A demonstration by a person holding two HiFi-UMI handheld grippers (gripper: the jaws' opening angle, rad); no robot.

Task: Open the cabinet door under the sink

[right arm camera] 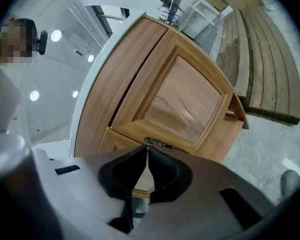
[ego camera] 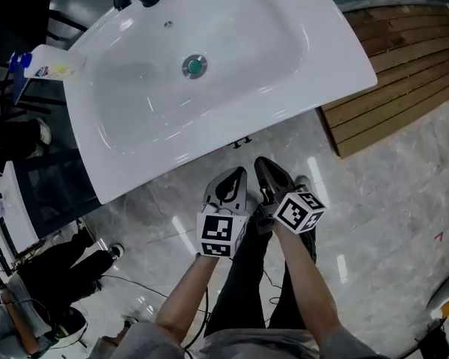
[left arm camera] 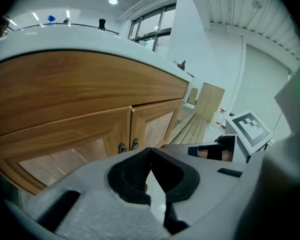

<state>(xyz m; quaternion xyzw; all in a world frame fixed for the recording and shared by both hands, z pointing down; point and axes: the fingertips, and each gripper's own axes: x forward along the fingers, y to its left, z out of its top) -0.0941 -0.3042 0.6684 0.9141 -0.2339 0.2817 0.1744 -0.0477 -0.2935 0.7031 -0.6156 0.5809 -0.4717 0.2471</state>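
Left gripper [left arm camera: 150, 155]: jaws drawn together at the tips, nothing between them; held short of the cabinet, touching nothing.
Right gripper [right arm camera: 146, 155]: jaws closed to a thin slit, tips right at the ornate metal handle [right arm camera: 162, 144] of the cabinet door [right arm camera: 185, 99]; contact with the handle cannot be made out.
Cabinet doors: two wooden panels, left door [left arm camera: 75, 139] and right door [left arm camera: 157, 121], meeting at a pair of small knobs [left arm camera: 123, 147] under the sink's curved front.
Sink [ego camera: 232, 122]: white basin seen from above, both grippers side by side just below its front edge.
Floor [ego camera: 389, 200]: pale glossy tile.
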